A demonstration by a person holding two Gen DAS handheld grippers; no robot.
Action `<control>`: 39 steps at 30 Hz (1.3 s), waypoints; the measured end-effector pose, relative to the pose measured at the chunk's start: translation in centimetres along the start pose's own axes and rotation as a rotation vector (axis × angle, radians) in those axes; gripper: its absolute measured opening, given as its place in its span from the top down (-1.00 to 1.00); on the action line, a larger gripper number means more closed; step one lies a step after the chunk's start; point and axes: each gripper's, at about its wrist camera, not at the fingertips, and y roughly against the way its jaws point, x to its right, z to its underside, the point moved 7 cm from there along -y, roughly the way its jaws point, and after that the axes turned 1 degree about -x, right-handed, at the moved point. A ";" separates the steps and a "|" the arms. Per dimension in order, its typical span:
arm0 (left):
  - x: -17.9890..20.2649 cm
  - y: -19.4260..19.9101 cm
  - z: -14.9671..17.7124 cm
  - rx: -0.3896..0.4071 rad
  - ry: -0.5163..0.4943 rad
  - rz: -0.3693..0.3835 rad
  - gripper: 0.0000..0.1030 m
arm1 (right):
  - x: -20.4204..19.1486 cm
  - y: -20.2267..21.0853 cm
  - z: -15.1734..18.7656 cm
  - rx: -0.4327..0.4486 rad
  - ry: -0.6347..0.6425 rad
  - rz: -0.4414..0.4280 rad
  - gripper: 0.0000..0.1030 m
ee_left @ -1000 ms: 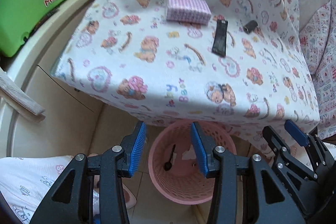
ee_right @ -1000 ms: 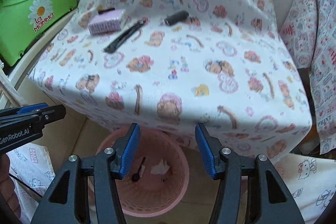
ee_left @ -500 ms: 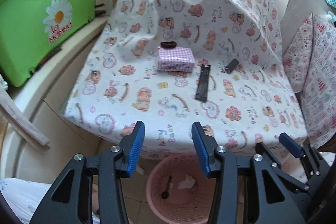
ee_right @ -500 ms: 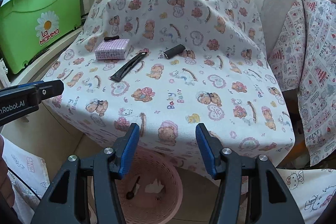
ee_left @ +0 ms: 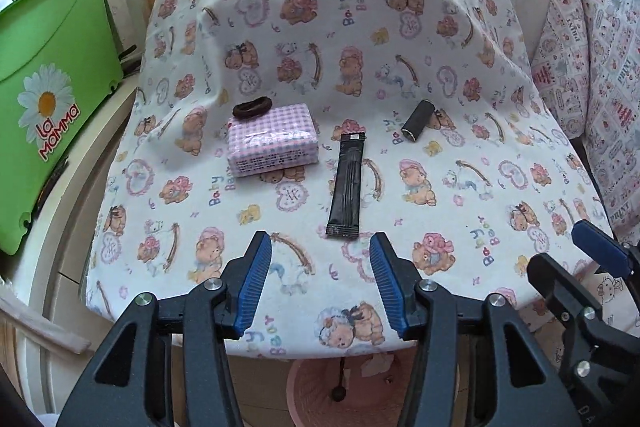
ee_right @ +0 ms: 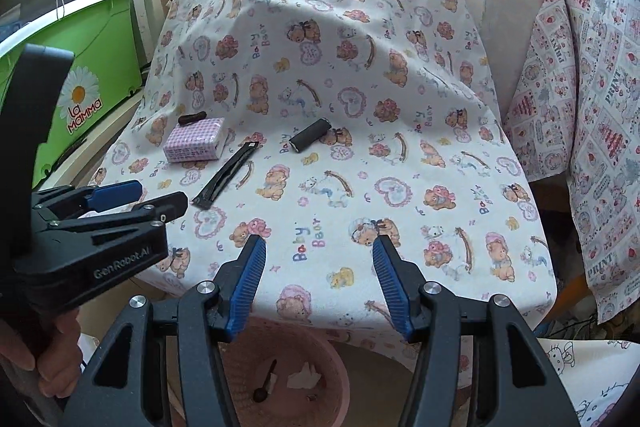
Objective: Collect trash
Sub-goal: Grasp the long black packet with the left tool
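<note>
Item: black stick wrapper point(ee_left: 347, 183), flat on the bear-print cloth point(ee_left: 440, 155) just ahead of my left gripper point(ee_left: 320, 281), whose empty jaws have just been widening; light, thin, probably slippery, so I'd pinch mid-length across its narrow width.

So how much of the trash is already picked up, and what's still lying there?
Some is done: the pink basket already holds a small black spoon and crumpled paper. Nothing is in hand: the left gripper, whose jaws have just been opening, and the right gripper are both open and empty. Still on the cloth: a black sachet, a dark roll, a pink checked packet and a dark ring.
</note>
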 end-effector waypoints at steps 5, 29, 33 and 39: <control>-0.2 -2.2 -0.3 -0.094 0.111 0.096 0.04 | 1.1 -0.4 -0.7 -0.021 -0.019 -0.014 -0.13; 2.0 -6.2 -3.0 -0.190 0.018 0.026 0.29 | 3.4 -0.3 -1.4 -0.022 -0.086 0.001 -0.13; 2.2 -6.3 -3.3 -0.186 0.020 0.021 0.62 | 3.7 -0.3 -1.4 -0.024 -0.102 0.003 -0.13; 1.7 -5.1 -2.8 -0.201 0.137 0.079 0.66 | 3.8 -0.3 -1.5 -0.027 -0.114 0.000 -0.13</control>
